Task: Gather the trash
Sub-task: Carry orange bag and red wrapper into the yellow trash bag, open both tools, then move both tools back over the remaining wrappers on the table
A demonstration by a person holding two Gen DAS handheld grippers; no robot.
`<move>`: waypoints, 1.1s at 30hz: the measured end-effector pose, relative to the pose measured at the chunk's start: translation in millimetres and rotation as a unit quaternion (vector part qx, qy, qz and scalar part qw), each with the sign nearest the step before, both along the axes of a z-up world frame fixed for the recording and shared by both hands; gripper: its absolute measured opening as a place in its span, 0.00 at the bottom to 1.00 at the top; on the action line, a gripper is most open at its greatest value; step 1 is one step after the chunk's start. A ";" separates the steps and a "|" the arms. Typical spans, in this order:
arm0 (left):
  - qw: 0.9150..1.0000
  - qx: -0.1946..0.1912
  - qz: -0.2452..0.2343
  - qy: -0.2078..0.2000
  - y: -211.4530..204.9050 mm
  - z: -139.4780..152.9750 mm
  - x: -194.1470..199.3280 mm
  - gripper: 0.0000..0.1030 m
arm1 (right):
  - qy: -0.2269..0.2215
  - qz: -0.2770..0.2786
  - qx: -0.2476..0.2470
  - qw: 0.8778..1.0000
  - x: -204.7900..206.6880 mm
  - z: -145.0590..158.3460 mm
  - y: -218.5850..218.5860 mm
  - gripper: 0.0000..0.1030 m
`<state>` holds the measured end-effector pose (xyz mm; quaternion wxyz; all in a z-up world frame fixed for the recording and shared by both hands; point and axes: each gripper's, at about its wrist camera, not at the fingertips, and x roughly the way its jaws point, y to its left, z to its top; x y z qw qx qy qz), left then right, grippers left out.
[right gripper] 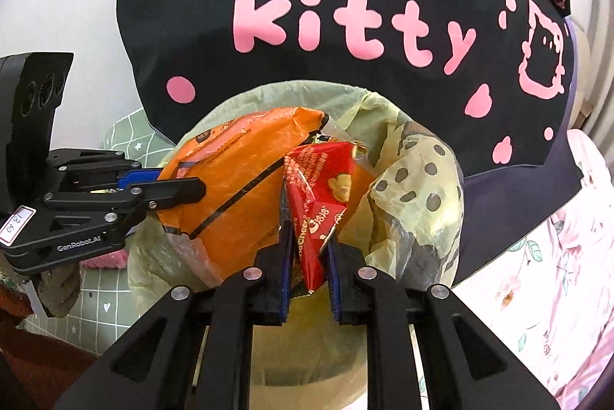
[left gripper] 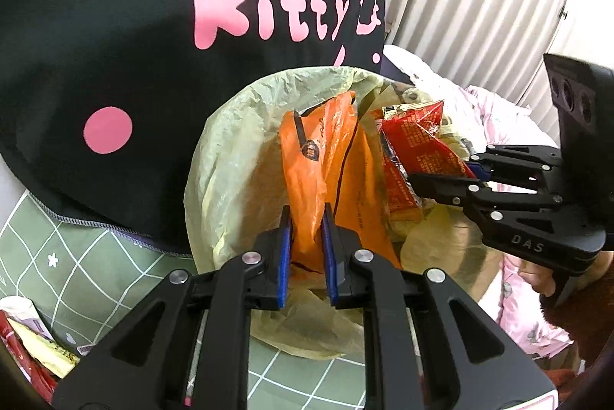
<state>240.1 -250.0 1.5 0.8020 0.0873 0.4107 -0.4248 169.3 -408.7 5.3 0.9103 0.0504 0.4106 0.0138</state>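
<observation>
A bin lined with a pale yellow-green bag stands in front of me. My left gripper is shut on a crumpled orange plastic bag and holds it over the bin's mouth; it also shows at the left of the right wrist view, with the orange bag. My right gripper is shut on a red snack wrapper over the bin. It enters the left wrist view from the right, gripping the red wrapper.
A black "Hello Kitty" cloth hangs right behind the bin. A green grid-pattern mat lies at the left, with more wrappers on it. Pink floral bedding lies to the right.
</observation>
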 end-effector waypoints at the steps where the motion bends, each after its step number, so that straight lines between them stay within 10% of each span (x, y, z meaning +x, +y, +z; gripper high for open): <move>1: 1.000 -0.006 0.002 0.007 3.2 0.8 0.5 0.16 | -0.005 0.000 0.000 1.000 -0.8 1.6 0.7 0.16; 7: 0.998 -0.046 0.010 0.047 19.3 4.0 6.6 0.32 | -0.021 -0.008 -0.001 1.000 -4.7 7.0 3.1 0.37; 21: 0.982 -0.073 0.177 -0.006 121.0 18.8 9.6 0.48 | -0.116 -0.020 -0.011 0.993 -0.4 48.7 35.7 0.44; 33: 0.923 -0.045 0.379 -0.055 301.9 -2.4 -16.4 0.48 | -0.125 0.096 0.000 0.988 48.4 52.0 146.4 0.47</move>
